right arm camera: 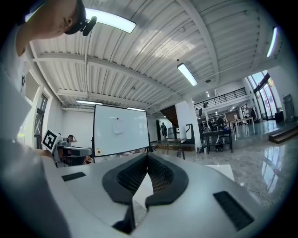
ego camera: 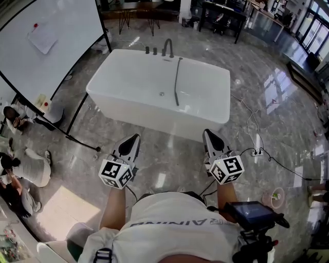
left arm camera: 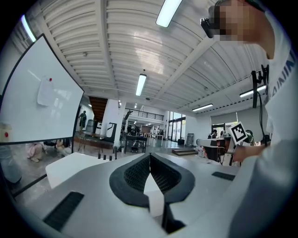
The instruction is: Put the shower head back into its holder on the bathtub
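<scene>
A white freestanding bathtub [ego camera: 128, 97] stands on the marble floor ahead of me. A dark shower head with its hose [ego camera: 177, 82] lies from the far rim down into the tub. A dark faucet [ego camera: 168, 48] and small knobs [ego camera: 151, 50] sit on that far rim. My left gripper [ego camera: 134, 138] and right gripper [ego camera: 207, 133] hover level, short of the tub's near side, a good way from the shower head. Both are shut with nothing in them: their jaws meet in the left gripper [left arm camera: 150, 156] view and the right gripper [right arm camera: 147, 156] view.
A big whiteboard [ego camera: 46, 46] on a black stand [ego camera: 77, 136] is left of the tub. People sit on the floor at the far left [ego camera: 25, 172]. Cables and a power strip [ego camera: 257, 152] lie on the floor at right. Dark tables [ego camera: 223, 15] stand behind.
</scene>
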Available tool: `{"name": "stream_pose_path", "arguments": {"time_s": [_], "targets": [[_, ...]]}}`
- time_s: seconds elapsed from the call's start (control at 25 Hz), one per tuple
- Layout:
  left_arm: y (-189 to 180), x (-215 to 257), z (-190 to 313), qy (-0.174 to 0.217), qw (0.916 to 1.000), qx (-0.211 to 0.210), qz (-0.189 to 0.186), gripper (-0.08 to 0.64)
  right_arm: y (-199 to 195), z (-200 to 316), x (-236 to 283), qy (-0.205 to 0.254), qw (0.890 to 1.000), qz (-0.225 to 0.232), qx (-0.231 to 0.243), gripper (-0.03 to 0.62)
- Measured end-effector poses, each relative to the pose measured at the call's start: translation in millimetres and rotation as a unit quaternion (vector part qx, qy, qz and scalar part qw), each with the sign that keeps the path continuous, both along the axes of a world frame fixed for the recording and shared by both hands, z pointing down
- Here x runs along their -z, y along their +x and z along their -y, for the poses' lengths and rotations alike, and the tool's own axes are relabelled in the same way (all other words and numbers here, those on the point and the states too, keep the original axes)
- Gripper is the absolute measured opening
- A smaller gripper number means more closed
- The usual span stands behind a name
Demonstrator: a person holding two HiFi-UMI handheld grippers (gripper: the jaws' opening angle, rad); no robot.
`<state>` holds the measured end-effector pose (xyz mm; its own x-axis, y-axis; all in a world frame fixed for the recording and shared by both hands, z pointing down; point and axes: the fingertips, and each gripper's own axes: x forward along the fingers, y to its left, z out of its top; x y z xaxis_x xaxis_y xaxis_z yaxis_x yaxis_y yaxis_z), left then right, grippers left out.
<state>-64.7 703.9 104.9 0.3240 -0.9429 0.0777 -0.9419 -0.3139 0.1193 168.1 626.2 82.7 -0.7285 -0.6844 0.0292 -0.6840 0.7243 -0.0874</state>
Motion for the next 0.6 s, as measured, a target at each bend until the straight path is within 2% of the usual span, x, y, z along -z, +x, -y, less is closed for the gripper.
{"name": "stream_pose_path", "arguments": {"time_s": [0.32, 0.6], "targets": [[42, -5, 15, -0.017, 0.9998, -0.005, 0.011, 0.018, 35, 16, -15, -0.023, 1.000, 0.006, 0.009, 0.011], [84, -15, 34, -0.023, 0.9996, 0.014, -0.003, 0.018, 84, 46, -39, -0.040, 0.999, 0.011, 0.023, 0.011]]}}
